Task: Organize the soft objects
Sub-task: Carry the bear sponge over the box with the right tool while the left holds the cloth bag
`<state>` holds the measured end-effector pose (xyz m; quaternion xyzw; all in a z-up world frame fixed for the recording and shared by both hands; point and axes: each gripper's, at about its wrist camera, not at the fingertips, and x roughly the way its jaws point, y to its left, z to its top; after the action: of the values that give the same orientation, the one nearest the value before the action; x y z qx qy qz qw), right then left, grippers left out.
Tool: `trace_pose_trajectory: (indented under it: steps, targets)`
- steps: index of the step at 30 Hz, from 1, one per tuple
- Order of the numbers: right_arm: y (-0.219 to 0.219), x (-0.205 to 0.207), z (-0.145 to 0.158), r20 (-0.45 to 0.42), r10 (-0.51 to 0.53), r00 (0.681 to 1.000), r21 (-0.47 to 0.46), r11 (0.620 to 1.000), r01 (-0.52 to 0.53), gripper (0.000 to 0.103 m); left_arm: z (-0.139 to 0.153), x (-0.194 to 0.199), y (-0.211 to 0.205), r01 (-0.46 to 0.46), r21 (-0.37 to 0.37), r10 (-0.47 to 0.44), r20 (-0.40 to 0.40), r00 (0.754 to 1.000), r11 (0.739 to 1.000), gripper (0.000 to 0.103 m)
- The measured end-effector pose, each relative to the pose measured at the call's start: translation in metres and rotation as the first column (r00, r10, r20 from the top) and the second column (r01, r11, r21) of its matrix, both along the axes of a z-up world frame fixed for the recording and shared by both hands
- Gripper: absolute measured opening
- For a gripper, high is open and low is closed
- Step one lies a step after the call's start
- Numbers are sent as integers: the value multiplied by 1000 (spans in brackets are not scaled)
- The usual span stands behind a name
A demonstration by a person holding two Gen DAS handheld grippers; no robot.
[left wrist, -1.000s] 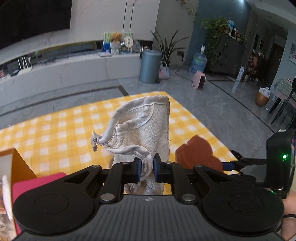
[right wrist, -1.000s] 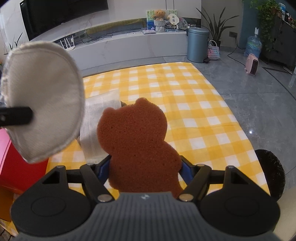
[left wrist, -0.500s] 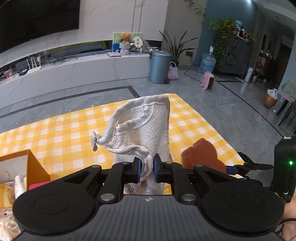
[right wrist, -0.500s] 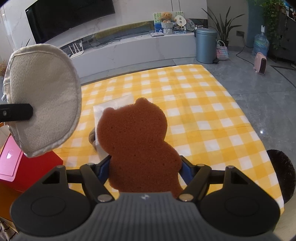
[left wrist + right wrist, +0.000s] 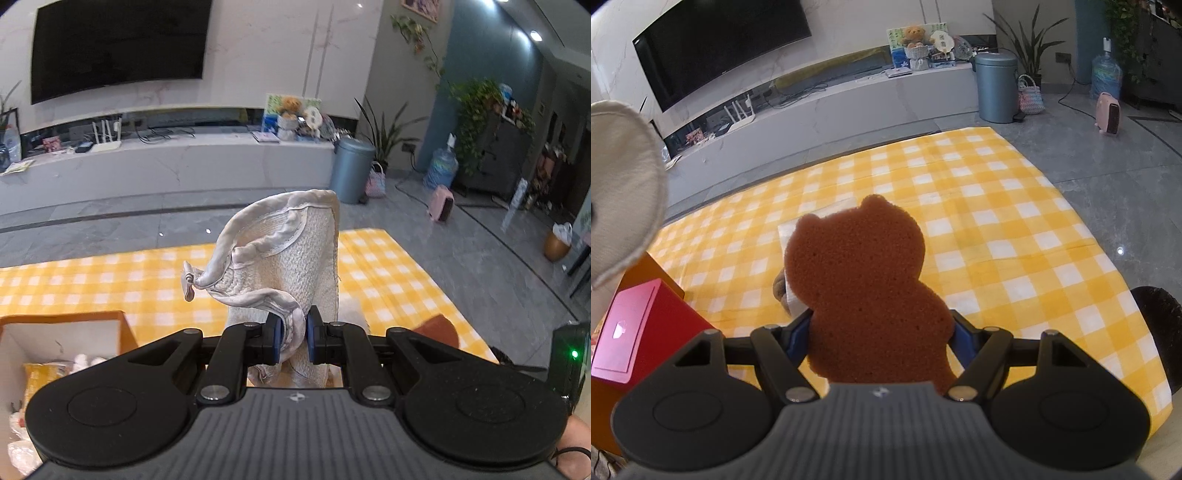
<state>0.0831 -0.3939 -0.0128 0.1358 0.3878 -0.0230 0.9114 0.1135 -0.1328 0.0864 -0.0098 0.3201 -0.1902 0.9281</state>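
My left gripper [image 5: 291, 338] is shut on a cream round cloth pad with a satin band [image 5: 291, 254] and holds it upright above the table. The same pad shows at the far left of the right wrist view [image 5: 620, 192]. My right gripper [image 5: 881, 332] is shut on a brown bear-shaped sponge [image 5: 864, 280], held upright above the yellow checked tablecloth [image 5: 997, 221]. The sponge's edge shows low right in the left wrist view [image 5: 437, 328]. A white folded cloth [image 5: 820, 221] lies on the table behind the sponge.
An orange open box [image 5: 66, 332] holding packets and soft items sits at the lower left. A red box [image 5: 635, 332] stands at the table's left side. The table's right edge drops to a grey tiled floor [image 5: 1126, 177].
Both grippers have risen and tilted up, so more of the room shows. The orange box has come into the left wrist view. Both grips are unchanged.
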Motion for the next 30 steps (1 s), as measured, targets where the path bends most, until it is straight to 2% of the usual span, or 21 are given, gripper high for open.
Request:
trace_pose_trajectory:
  steps: [3,7,9,13,16,20,24,27,30]
  targets:
    - [-1,0,6,21,-11,1000,12,1000,11,73,4,1,16,-45,-5,45,30,999,999,15]
    - [-1,14,23,59,-49,997,90,995,43,73,6,4,40,-96,-19,97,39,995,995,15]
    - [8,21,34,97,-58,994,116,992,46,73,9,6,55,-118,-35,120,37,992,992,15]
    - [32,48,52,107,-108,988,143,985,92,73,17,6,90,-188,-57,190,41,981,981,15]
    - [60,64,71,139,-71,988,153,987,50,72,22,0,116,-252,-51,255,62,965,966,15]
    - [110,74,92,172,24,985,181,982,-56,72,21,-7,145,-335,-46,337,73,939,941,15]
    - [170,75,106,187,174,967,187,960,-210,73,10,-16,178,-348,-82,353,53,934,934,16]
    - [218,72,111,183,311,933,174,924,-342,73,-3,-29,203,-412,-142,422,50,905,900,15]
    - [270,65,112,153,475,867,104,864,-492,72,-12,-32,219,-449,-152,459,38,888,881,15]
